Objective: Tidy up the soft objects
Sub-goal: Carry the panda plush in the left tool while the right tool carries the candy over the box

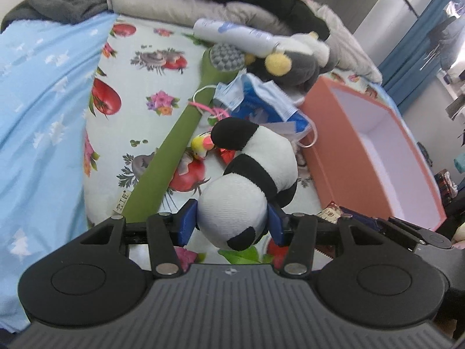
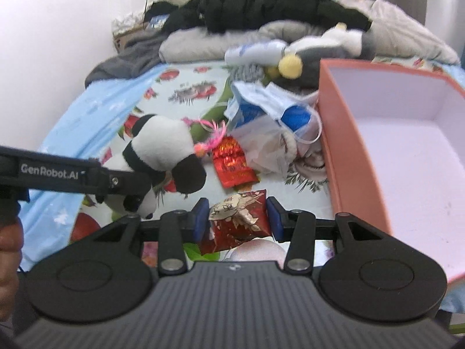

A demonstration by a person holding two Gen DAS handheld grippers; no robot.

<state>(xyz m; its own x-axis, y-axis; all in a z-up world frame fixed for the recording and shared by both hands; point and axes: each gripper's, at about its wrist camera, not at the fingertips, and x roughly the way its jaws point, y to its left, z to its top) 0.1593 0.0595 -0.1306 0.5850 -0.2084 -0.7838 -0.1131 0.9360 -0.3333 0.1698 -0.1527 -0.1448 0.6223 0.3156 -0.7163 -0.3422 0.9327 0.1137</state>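
Note:
My left gripper (image 1: 231, 221) is shut on a black-and-white panda plush (image 1: 250, 180), gripping its head above the floral bedsheet; the panda also shows in the right wrist view (image 2: 162, 148) with the left gripper's arm (image 2: 58, 171) beside it. My right gripper (image 2: 237, 218) is shut on a red and gold foil packet (image 2: 238, 221). An open orange box (image 2: 343, 145) with a white inside stands to the right, also in the left wrist view (image 1: 334, 151). A grey plush with a yellow pompom (image 1: 290, 64) lies at the back.
A green long-handled brush (image 1: 171, 145), a white bottle (image 1: 235, 33), face masks on a blue pack (image 1: 261, 99), a second red foil packet (image 2: 232, 163) and a small yellow toy (image 1: 200, 145) lie on the bed. Clothes (image 2: 261, 8) pile at the far end. A light blue blanket (image 1: 37, 116) lies left.

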